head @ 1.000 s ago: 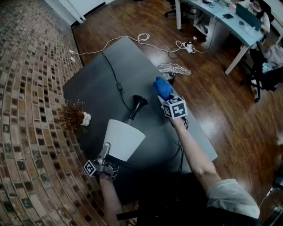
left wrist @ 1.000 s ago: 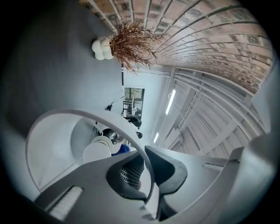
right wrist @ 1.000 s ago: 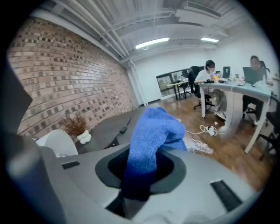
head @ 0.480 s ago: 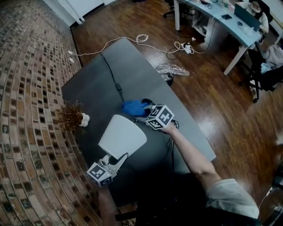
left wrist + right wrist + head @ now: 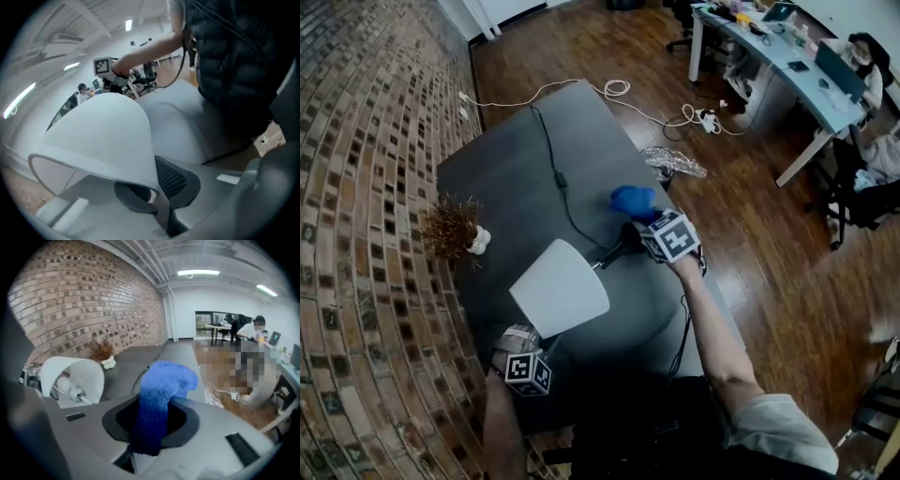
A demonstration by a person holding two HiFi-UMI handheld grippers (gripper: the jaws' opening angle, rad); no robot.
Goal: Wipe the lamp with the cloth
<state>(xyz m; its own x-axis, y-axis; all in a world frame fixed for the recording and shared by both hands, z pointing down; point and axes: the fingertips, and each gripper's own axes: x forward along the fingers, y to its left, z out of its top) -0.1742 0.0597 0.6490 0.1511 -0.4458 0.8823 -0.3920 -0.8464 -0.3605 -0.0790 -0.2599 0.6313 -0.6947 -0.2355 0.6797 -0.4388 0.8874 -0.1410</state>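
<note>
While the left tongs (image 5: pixel 157 199) pinch the lamp (image 5: pixel 103 136) by its white shade's rim, steadying it tipped over the bench (image 5: pixel 516 187), the right tongs (image 5: pixel 150 441) clamp the blue cloth (image 5: pixel 161 385) near the lamp's dark base, seemingly ready to wipe there.

Tally, head view.
- One lamp (image 5: pixel 560 298), white shade.
- One cloth (image 5: pixel 633 201), blue.
- Two grippers: left gripper (image 5: pixel 525 349) and right gripper (image 5: pixel 645 220), one marker cube each.
- One dark counter (image 5: pixel 516 159).
- One dried plant (image 5: pixel 450 228), centre left.
- One crumpled clear wrap (image 5: pixel 673 162).
- One black cord (image 5: pixel 546 141) across the counter.
- One white cable (image 5: pixel 617 89) on the floor, upper centre.
- One light desk (image 5: pixel 787 70), upper right.
</note>
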